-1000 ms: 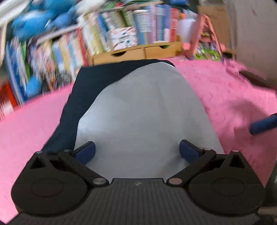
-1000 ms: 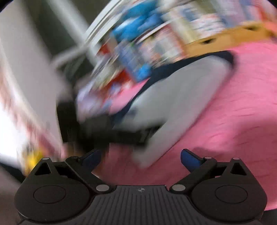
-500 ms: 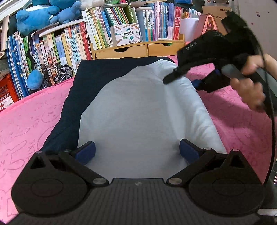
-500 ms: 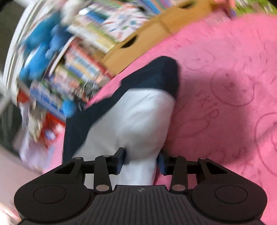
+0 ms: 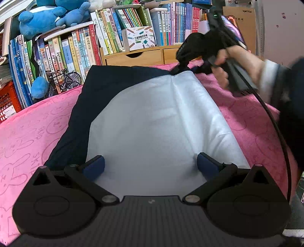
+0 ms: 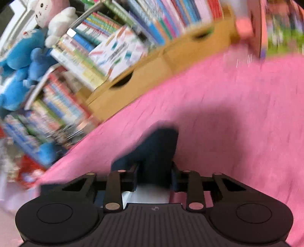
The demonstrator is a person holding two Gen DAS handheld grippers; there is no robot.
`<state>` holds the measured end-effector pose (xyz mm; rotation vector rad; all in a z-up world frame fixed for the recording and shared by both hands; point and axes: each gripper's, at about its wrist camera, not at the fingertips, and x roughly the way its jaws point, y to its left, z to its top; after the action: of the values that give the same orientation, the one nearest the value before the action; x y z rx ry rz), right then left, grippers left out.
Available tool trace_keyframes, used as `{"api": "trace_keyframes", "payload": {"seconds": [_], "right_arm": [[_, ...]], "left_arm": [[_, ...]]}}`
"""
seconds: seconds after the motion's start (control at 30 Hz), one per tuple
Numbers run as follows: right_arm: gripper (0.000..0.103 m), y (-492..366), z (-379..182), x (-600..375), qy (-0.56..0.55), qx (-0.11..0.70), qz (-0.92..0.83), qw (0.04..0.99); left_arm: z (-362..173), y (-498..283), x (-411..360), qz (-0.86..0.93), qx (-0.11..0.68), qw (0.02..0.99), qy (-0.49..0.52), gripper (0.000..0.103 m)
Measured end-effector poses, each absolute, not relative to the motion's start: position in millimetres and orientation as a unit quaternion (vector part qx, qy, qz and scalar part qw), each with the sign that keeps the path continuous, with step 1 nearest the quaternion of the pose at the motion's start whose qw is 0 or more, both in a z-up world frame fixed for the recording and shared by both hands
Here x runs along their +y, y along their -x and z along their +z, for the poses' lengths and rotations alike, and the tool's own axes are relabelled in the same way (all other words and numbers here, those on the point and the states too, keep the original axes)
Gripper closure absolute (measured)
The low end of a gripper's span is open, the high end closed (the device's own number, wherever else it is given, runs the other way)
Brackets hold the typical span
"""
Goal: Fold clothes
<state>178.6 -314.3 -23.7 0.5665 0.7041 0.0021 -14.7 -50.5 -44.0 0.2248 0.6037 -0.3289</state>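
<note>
surface: pink blanket (image 5: 34, 133) with faint rabbit print | on it: navy-and-white garment (image 5: 152, 123) lying flat, centre | behind: wooden drawer unit (image 5: 133, 57)

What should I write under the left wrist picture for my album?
Open left gripper over a white-and-navy garment on a pink cover, right gripper closing on its far corner.

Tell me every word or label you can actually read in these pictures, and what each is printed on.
"POCKET LABEL PRINTER": small print on the white box with coloured pencils on the shelf.
"xprinte": on the brown cardboard box, cut off at the picture's edge.
"SKIP": stamped in the pink blanket beside the rabbit drawings.
Book spines: Chinese titles, too small to read reliably.
Right wrist view: all blurred, unreadable.
</note>
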Motion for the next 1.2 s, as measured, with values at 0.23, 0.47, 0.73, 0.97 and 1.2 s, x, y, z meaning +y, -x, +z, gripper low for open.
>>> {"api": "trace_keyframes", "payload": {"seconds": [0.23,0.47,0.73,0.97,1.2], "right_arm": [[0.067,-202.2,10.7,-316.0,-0.192,0.344,-0.032,0.918],[0.046,-188.3,43.6,-257.9,-0.081,0.416,0.053,0.904],[0.07,-228.5,7.0,-234.5,-0.032,0.41,-0.011,0.911],[0.018,-135.5,36.2,-266.9,-0.105,0.325,0.067,0.938],[0.012,-68.5,-0.5,-303.1,-0.148,0.344,0.078,0.924]], "left_arm": [[-42.5,15.0,-47.9,-0.16,0.295,0.936,-0.105,0.0],[-42.7,17.5,-49.5,-0.155,0.288,0.938,-0.111,0.0],[-42.7,17.9,-48.8,-0.153,0.286,0.94,-0.109,0.0],[-40.3,27.6,-37.8,-0.149,0.266,0.948,-0.091,0.0],[-33.8,42.8,17.5,-0.022,0.27,0.961,-0.059,0.0]]}}
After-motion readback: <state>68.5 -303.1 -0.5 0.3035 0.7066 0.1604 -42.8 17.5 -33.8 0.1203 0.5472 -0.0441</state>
